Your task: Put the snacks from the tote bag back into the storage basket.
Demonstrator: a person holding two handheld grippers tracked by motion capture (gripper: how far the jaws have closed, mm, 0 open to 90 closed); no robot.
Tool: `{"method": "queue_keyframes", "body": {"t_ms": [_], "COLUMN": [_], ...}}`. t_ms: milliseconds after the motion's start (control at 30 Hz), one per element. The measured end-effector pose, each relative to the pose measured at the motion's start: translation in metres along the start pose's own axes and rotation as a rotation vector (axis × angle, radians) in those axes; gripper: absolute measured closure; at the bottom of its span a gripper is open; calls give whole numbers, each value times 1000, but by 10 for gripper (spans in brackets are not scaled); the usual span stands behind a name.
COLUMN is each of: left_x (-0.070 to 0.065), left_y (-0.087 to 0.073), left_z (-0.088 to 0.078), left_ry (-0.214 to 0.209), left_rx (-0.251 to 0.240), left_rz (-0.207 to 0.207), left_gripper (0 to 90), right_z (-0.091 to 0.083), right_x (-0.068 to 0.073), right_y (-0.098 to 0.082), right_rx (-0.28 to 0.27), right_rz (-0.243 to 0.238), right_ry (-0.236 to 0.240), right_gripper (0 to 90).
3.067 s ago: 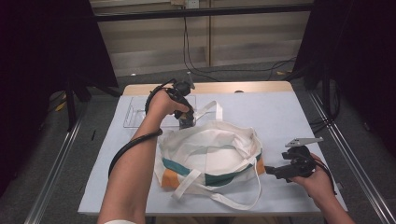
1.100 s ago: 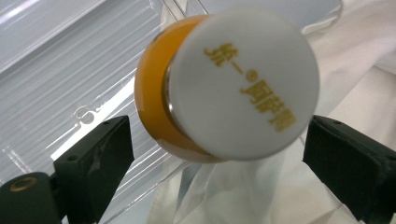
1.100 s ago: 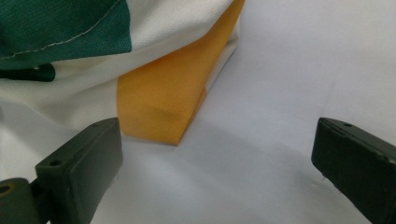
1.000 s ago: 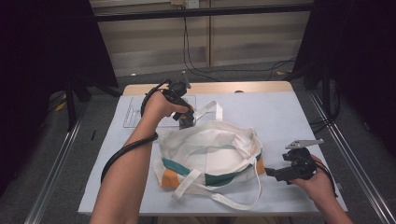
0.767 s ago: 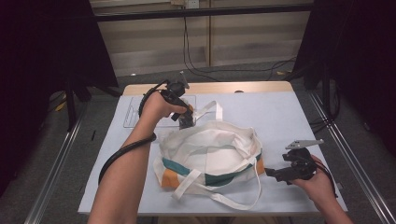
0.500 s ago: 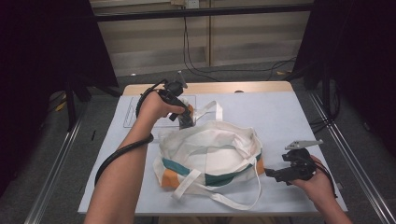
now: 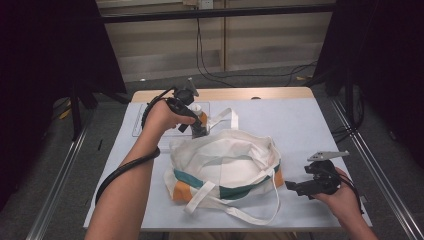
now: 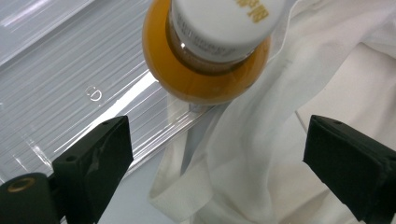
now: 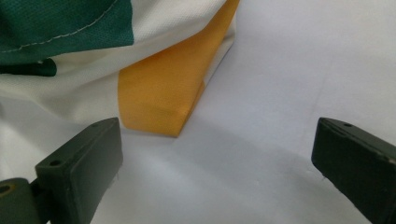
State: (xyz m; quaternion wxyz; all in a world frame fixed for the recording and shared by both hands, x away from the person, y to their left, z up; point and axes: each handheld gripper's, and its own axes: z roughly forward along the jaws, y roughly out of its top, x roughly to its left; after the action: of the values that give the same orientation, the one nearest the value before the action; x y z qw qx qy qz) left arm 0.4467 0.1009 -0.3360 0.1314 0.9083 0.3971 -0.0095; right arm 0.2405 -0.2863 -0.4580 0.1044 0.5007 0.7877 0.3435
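A small bottle (image 8: pixel 205 51) of orange liquid with a white cap stands at the edge of a clear plastic tray (image 8: pixel 70 88), beside a white strap of the tote bag (image 8: pixel 252 154). My left gripper (image 8: pixel 217 140) hovers over it, open, with a jaw on each side just short of the bottle. In the high view the left gripper (image 7: pixel 196 129) points down at the bottle (image 7: pixel 200 117) behind the white, green and orange tote bag (image 7: pixel 225 162). My right gripper (image 7: pixel 290 186) is open near the bag's right end. Its jaws (image 9: pixel 219 140) frame the orange corner (image 9: pixel 159 98), holding nothing.
The bag lies open in the middle of the pale blue table (image 7: pixel 300 125), its long straps (image 7: pixel 250 215) trailing toward the front edge. The clear tray (image 7: pixel 150 122) sits at the back left. A cable runs from the left gripper along the forearm (image 7: pixel 125 172).
The left hand has shifted slightly over the bottle at the tray. The right gripper has stayed almost still by the bag's corner.
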Motion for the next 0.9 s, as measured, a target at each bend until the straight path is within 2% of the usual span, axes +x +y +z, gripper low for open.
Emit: {"method": "queue_keyframes", "body": {"t_ms": [167,200,233,900], "left_x": [1,1,1,1], "left_y": [-5,-6,-7,-30], "left_z": [-4,-4,-5,-12], "left_ry": [0,13,2,-2], "left_rx": [-1,-3,-4,-7], "left_rz": [2,-6,1,-17], "left_gripper": [77,77,77,81], "right_z": [0,0,0,0], "right_x": [1,1,1,2], "right_y": [0,0,0,2], "right_rx": [-2,-2,-2,-3], "right_rz": [-1,-1,0,-8], "right_ry": [-4,-4,-2,-10], "right_gripper": [19,19,19,19]}}
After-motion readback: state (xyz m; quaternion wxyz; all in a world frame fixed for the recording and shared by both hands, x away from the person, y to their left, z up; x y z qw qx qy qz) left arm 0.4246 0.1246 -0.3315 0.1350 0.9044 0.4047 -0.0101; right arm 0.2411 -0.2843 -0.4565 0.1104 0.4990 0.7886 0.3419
